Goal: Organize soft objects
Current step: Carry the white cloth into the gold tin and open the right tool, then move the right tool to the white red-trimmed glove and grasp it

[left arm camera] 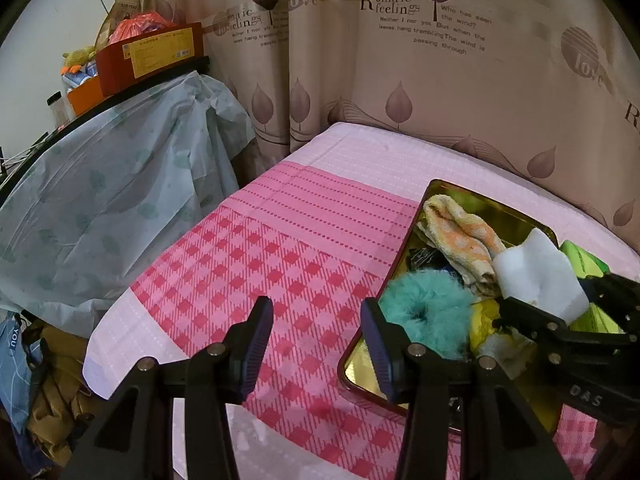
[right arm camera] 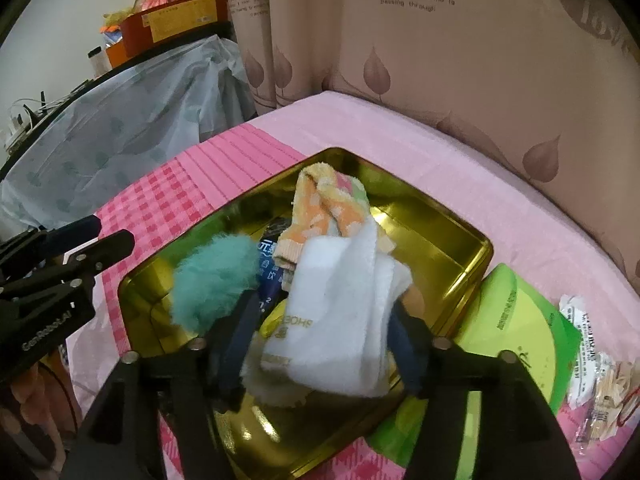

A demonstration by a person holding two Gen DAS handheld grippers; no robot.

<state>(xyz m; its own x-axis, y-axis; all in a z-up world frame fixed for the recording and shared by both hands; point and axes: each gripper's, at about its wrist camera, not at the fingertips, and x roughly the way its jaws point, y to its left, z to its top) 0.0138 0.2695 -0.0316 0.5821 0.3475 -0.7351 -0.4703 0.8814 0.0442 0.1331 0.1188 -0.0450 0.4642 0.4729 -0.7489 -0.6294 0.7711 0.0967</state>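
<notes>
The left gripper [left arm camera: 316, 344] hangs spread and empty over the pink surface [left arm camera: 280, 240], left of the tin [right arm camera: 472, 240]. Inside lie a teal scrunchie [right arm camera: 212, 280] and orange sock [right arm camera: 320, 204]. The right gripper [right arm camera: 320, 336] pinches a white cloth [right arm camera: 340, 300] above the tin.

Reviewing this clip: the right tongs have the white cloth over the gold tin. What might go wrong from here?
1. The white cloth hangs loosely from the right tongs, with folds trailing; it might slip or drape over the gold tin wall instead of dropping inside.
2. The teal fluffy scrunchie lies right beside the left finger, so it could get snagged or dragged.
3. The left tongs, open over the tin's edge, could bump it.
</notes>
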